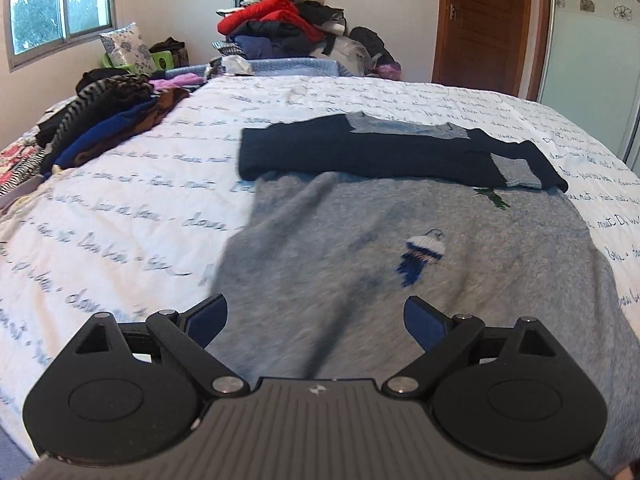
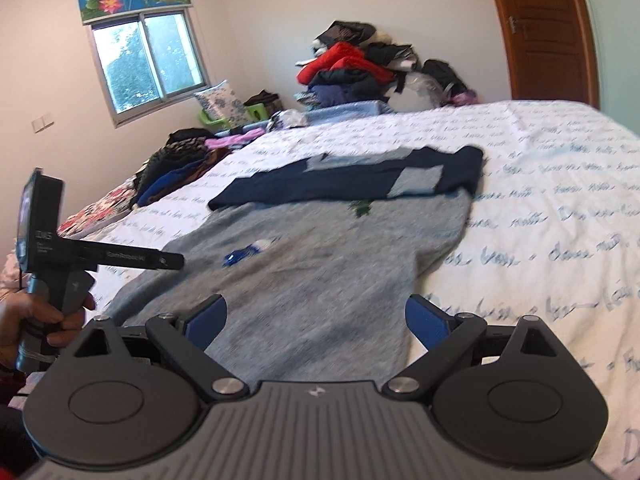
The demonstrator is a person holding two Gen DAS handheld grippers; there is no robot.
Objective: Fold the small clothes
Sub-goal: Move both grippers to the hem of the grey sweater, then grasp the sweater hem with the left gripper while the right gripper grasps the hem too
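We are in a home bedroom: a bed [image 1: 120,208] with script-printed cover, piled clothes [image 1: 280,20] by the wall, a wooden door [image 1: 484,20], a window [image 2: 148,60].

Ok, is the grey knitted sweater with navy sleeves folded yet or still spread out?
Partly folded: the navy sleeves lie folded across the chest, but the grey body still lies spread flat on the white quilt.

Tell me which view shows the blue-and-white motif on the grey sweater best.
Left wrist: the motif sits near centre on the grey sweater, stripes and fringe distinct. Right wrist shows it smaller, oblique and blurred.
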